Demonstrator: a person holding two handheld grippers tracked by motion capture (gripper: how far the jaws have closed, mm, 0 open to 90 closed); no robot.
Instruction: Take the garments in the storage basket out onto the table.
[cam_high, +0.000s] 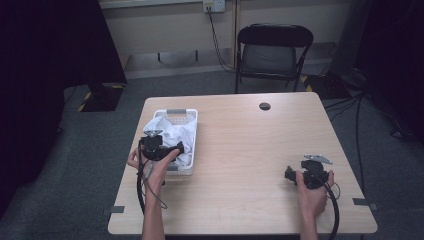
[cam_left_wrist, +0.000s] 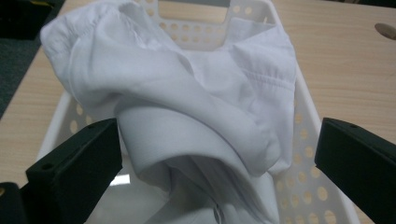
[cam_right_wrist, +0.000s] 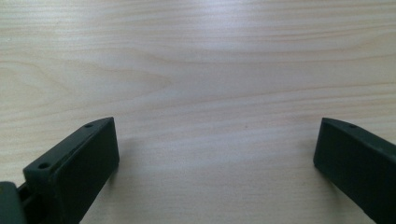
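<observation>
Wooden table (cam_high: 240, 150): pale top, standing on grey carpet, with a dark round cable hole (cam_high: 265, 106) near its far edge.

White perforated plastic basket (cam_high: 192, 150): sitting on the left part of the table, with a grey-edged handle cut-out at its far end.

White shirt (cam_high: 170, 131): lying crumpled in the basket, heaping above the rim and spilling over the far left corner. In the left gripper view the shirt (cam_left_wrist: 187, 107) is showing a stitched seam and a rolled fold bulging toward the camera, with the basket (cam_left_wrist: 306, 140) wall running along its right side.

Left gripper (cam_high: 179, 148): hovering over the near end of the basket, held in the person's left hand (cam_high: 157, 167). Its jaws are standing wide apart, released, one on each side of the rolled fold; the left jaw is sitting right against the cloth, the right jaw clear of it.

Right gripper (cam_high: 289, 173): resting low over bare table at the near right, well apart from the basket, held in the person's right hand (cam_high: 312, 192). Its jaws are spread wide, gripping nothing, with plain wood grain between them.

Black folding chair (cam_high: 274, 50): standing beyond the far edge of the table, facing it.

Wall socket (cam_high: 213, 5): mounted on the far wall, a black cable hanging from it.
</observation>
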